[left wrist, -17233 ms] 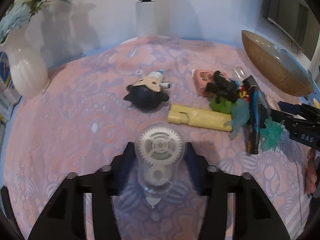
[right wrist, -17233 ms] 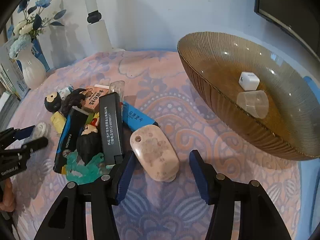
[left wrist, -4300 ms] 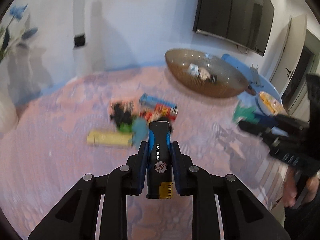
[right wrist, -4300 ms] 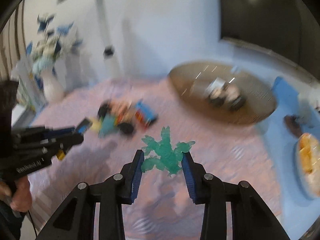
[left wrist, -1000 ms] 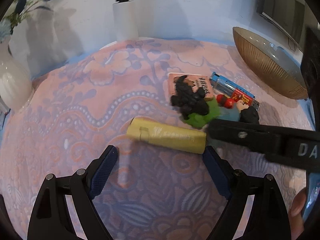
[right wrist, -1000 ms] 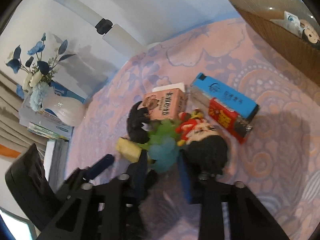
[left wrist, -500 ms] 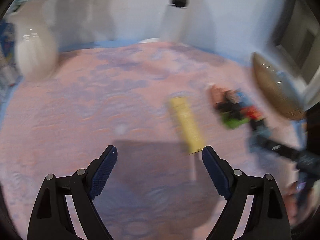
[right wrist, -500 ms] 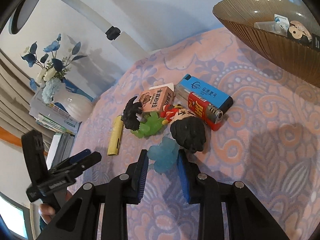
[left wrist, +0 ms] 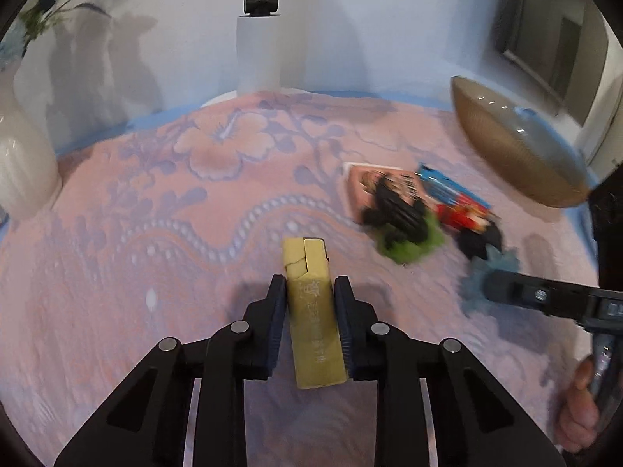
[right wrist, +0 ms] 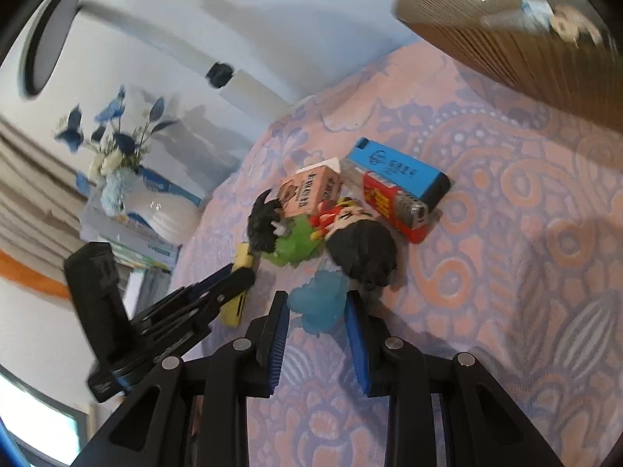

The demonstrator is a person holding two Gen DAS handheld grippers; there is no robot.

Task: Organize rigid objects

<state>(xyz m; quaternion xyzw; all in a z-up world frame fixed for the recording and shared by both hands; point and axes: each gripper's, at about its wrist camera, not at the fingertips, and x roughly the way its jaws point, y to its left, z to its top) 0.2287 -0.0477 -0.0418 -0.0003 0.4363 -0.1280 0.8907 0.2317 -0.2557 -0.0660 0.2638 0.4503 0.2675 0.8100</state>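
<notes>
At far left we saw a white vase [left wrist: 23, 163] standing on the pink patterned cloth [left wrist: 117, 272]. In the centre of the left wrist view, the left gripper [left wrist: 310, 292] was clamped on a yellow bar-shaped object [left wrist: 313, 315], its blue pads pressing both long sides while the bar's far end projected past the fingertips over the cloth. To the right lay the remaining cluster: a pink box [left wrist: 370, 183], a black spiky figure [left wrist: 401, 214] on a green base [left wrist: 412, 245], and a blue lighter [left wrist: 447, 186] beside a red one [left wrist: 463, 214]. Further right, the right gripper [right wrist: 316, 307] held a translucent blue figure [right wrist: 321, 303] at a narrow opening, just beside a black-haired doll [right wrist: 362, 249] in the cluster. In the right wrist view we noted the same pile, with the pink box touching the lighters. At far right stood the ribbed amber bowl [left wrist: 518, 148], well apart from the cluster and holding small items too blurred to identify.
</notes>
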